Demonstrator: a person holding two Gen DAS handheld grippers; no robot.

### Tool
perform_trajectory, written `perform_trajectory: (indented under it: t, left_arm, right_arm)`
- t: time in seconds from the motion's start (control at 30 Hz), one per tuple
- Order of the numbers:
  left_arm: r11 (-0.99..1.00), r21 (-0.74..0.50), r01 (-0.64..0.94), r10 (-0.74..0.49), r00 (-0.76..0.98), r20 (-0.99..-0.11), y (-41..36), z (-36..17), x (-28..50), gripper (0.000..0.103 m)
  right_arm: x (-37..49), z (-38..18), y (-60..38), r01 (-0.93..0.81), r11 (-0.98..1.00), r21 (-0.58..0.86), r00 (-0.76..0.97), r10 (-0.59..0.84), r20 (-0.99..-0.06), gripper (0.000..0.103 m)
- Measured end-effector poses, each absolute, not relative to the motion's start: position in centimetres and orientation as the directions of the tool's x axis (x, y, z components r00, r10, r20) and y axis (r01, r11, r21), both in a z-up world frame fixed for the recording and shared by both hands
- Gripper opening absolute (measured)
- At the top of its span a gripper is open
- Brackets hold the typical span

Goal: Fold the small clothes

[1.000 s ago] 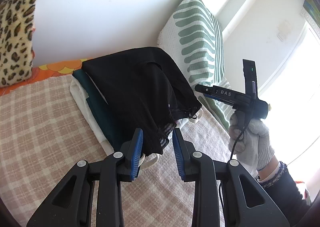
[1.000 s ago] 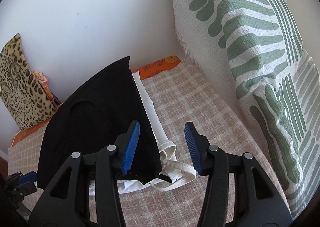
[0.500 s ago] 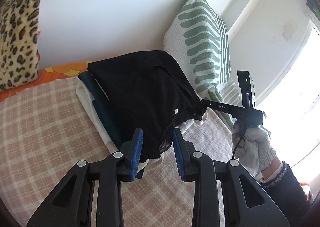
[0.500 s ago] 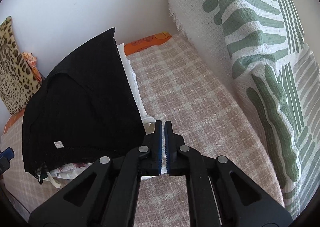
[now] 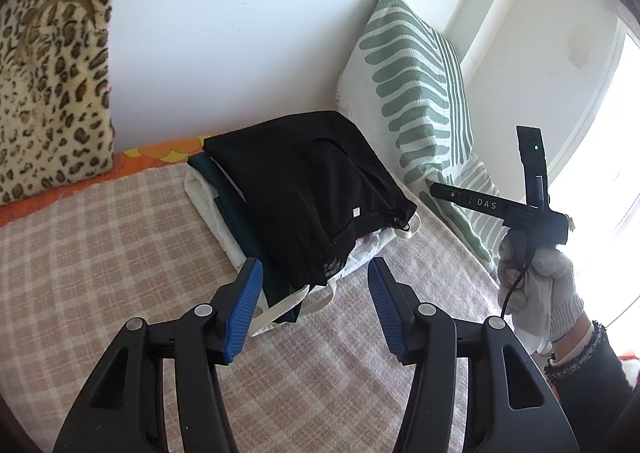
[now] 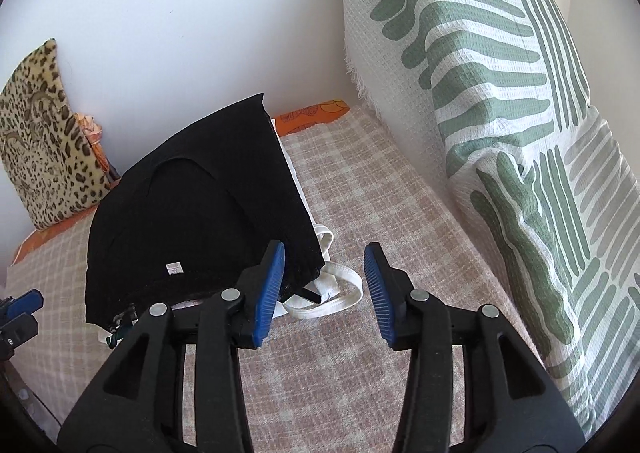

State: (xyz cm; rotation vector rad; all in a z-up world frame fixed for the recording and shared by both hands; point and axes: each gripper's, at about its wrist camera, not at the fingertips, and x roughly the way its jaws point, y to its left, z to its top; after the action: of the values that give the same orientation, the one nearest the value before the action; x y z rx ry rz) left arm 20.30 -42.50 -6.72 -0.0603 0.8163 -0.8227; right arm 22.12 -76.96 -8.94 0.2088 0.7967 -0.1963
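Note:
A folded black garment (image 5: 312, 181) tops a small stack on the plaid bed cover (image 5: 100, 253). Under it lie a dark teal piece (image 5: 236, 221) and a white piece (image 5: 204, 197), with white strap loops (image 6: 340, 293) sticking out at the near end. My left gripper (image 5: 314, 273) hovers just short of the stack's near edge. Its jaws are opening and the pads press on nothing. My right gripper (image 6: 324, 253) stands over the black garment's (image 6: 192, 221) near right corner. Its jaws are also opening and touch no cloth. A gloved hand (image 5: 536, 281) holds the right gripper.
A leopard-print cushion (image 5: 48, 73) leans on the white wall at the left. A big green-and-white striped pillow (image 6: 500, 113) lines the right side. An orange sheet (image 5: 160, 151) shows along the wall. A blue pad of the left gripper (image 6: 26, 299) peeks in at the left edge.
Both grippers let go of the black garment's near edge and drew back and up. The right jaws shut on its corner half a second ago and now stand apart. The left jaws widened.

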Motion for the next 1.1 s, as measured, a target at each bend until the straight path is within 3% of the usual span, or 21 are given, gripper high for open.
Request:
perform_trajectory:
  t: [0.3,0.63,1.1]
  left_arm:
    - [0.714,-0.293,0.636,-0.661,0.476,-0.580,-40.1,-3.3,16.1,0.076]
    - [0.721,-0.263,0.641,-0.655,0.508,-0.559,-37.5,-1.7,12.5,0.081]
    - [0.772,-0.090,0.629,-0.576,0.634,-0.515,-31.9,-0.1,6.0,0.084]
  right_arm:
    - [18.0,-5.6,-73.9,0.221,0.969,0.110,0.727,-0.088,-0.681,0.066]
    - [13.4,-3.4,-69.9,0.204,0.973,0.103,0.765,-0.094,-0.637,0.077]
    - [7.2,-3.3,-61.5,0.217,0.975,0.037,0.795,-0.155,-0.587,0.096]
